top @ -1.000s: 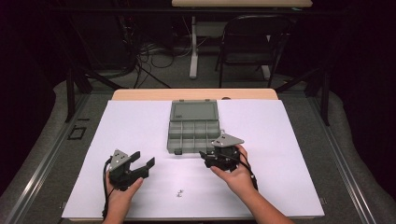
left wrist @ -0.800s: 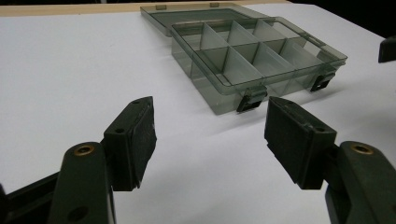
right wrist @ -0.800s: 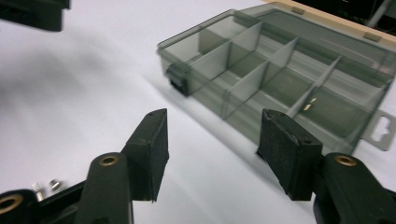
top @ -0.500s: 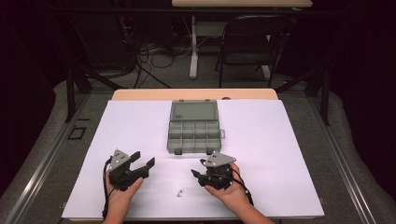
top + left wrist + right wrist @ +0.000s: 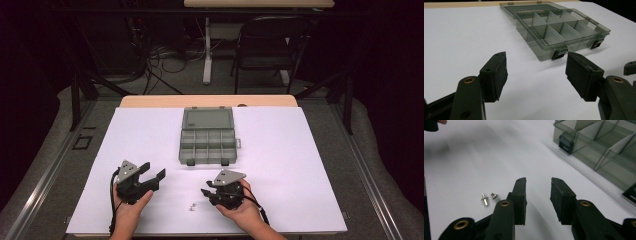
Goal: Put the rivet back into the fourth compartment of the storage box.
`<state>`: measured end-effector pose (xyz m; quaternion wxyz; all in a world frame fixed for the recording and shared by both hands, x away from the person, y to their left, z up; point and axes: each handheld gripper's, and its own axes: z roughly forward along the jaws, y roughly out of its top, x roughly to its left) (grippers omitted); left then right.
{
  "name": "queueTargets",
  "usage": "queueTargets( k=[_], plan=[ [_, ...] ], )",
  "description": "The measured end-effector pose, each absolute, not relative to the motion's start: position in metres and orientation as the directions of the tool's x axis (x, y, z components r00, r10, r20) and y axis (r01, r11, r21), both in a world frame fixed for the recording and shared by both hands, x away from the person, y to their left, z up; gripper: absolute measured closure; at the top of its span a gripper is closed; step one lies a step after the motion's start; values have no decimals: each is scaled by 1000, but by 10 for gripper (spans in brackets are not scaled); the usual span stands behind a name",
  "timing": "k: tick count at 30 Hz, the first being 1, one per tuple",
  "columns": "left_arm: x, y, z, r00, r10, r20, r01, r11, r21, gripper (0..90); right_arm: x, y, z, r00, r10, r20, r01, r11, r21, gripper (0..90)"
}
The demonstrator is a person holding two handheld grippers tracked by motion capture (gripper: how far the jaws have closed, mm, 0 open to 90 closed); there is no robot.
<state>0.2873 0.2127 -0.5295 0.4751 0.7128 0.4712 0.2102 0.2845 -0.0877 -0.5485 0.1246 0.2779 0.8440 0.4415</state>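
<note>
Worktop (image 5: pixel 280 150) mostly bare white sheet: wide free lanes left and right of the open compartment box (image 5: pixel 207 145), which sits mid-rear with its lid laid flat behind it. Front strip holds the two small screws (image 5: pixel 191 205), lying between the left hand-held gripper (image 5: pixel 152 170) and the right hand-held gripper (image 5: pixel 205 194). In the right gripper view the screws (image 5: pixel 488 198) sit just outside one jaw, bare sheet between the jaws. Box front latches (image 5: pixel 559 53) face the left gripper, open sheet between.
</note>
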Motion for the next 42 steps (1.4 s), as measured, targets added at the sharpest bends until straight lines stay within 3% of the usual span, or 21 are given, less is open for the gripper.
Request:
queueTargets(
  k=[11, 42],
  plan=[
    [287, 214, -529, 467, 871, -150, 473, -102, 875, 338, 276, -73, -559, -863, 500, 65, 353, 507, 786, 745],
    [287, 215, -529, 465, 872, -152, 471, -98, 877, 339, 273, -59, -569, -893, 435, 114, 355, 525, 773, 833]
  ],
)
